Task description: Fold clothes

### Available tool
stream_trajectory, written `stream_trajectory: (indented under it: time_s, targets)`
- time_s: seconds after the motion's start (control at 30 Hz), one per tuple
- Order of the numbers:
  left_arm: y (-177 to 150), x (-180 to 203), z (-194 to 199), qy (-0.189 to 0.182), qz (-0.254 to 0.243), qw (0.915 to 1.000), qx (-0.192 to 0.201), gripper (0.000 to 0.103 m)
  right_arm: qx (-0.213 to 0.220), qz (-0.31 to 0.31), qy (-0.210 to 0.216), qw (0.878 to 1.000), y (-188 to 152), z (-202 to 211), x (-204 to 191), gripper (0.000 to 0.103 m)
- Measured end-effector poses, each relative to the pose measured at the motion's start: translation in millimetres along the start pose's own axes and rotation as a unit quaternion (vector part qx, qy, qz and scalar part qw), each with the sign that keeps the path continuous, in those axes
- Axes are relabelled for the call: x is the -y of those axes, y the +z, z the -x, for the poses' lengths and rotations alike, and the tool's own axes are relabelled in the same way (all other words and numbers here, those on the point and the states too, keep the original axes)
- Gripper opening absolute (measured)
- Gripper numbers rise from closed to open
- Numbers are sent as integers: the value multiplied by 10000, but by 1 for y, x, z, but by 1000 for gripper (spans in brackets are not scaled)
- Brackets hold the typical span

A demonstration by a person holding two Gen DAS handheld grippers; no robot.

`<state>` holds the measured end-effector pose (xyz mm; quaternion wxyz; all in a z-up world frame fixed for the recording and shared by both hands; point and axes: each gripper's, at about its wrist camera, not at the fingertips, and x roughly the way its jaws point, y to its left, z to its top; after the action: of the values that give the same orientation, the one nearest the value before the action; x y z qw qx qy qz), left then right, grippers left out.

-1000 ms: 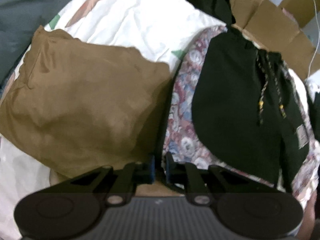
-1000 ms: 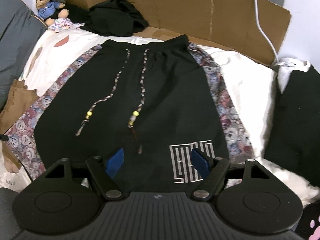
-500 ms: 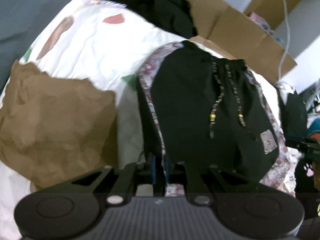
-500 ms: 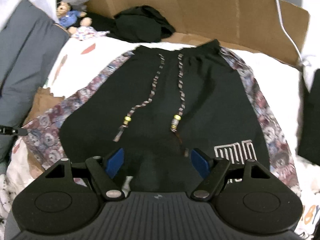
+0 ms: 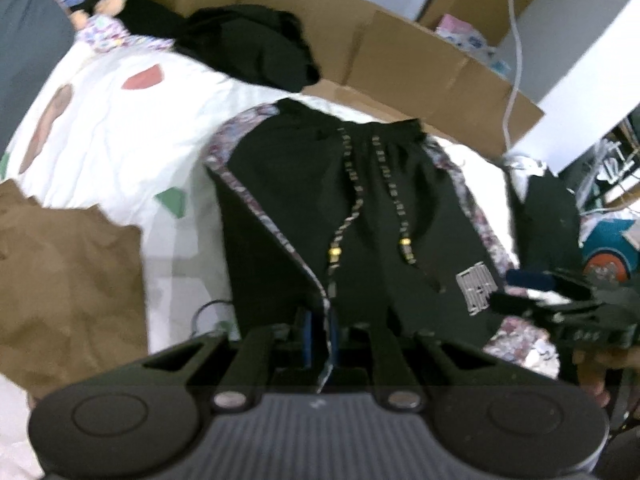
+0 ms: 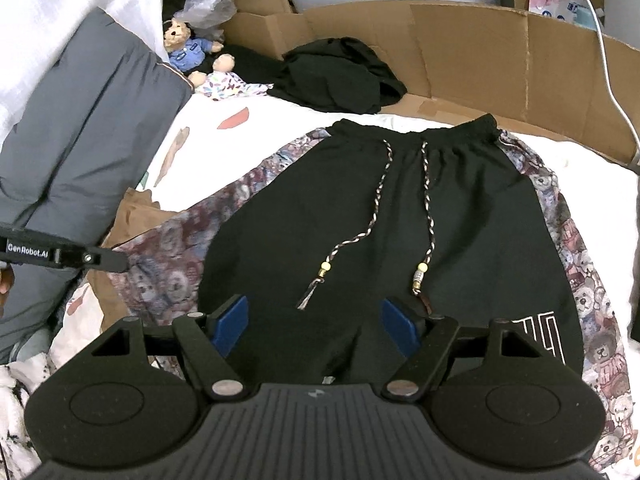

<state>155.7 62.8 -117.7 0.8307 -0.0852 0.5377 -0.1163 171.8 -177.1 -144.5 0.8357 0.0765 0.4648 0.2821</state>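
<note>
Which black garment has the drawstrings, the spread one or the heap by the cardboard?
The spread black shorts: two braided, beaded cords and bear-print side panels. The crumpled black heap shows none.

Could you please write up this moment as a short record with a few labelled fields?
garment: black shorts with bear-print side panels, waistband at the far side, drawstrings lying on the front
surface: white patterned bedsheet
left hand-held gripper: shut on the shorts' printed side edge, that edge lifted off the sheet
right hand-held gripper: open above the shorts' near hem, nothing between its fingers
nearby: brown garment on the left, black clothes pile by the cardboard wall, teddy bear
</note>
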Motion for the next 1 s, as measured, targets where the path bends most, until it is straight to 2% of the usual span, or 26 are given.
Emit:
stream_trajectory:
  time_s: [0.23,0.3,0.37,0.6,0.73,0.83,0.9,0.97,1.0]
  targets:
    - [13,32,-11,-175,-149,9997,-38,9,4,268,432,9987,2,3,-15,77]
    - [15,48,-15,-187,-240,9995,-72,9,-9,265,515,9983,1,3,-14,75]
    - [16,57,-17,-213,-300,9993,-81,9,-31,227,582,9980,1,3,-13,68]
    - [22,101,-29,-281,-624,9975,-196,9,56,175,828,9964,-1,4,-11,68]
    - [24,114,-35,-382,-687,9967,-223,9,172,144,793,9966,1,5,-10,68]
    - [24,122,-37,-426,-751,9959,-259,9,238,13,713,9972,2,4,-4,60]
    - [24,125,-36,-455,-762,9957,-246,9,257,-93,643,9976,2,1,0,49]
    - [23,127,-36,-486,-762,9956,-232,9,254,-102,580,9979,2,-2,1,33]
    - [23,127,-35,-502,-762,9956,-230,9,261,-81,557,9981,2,-4,0,32]
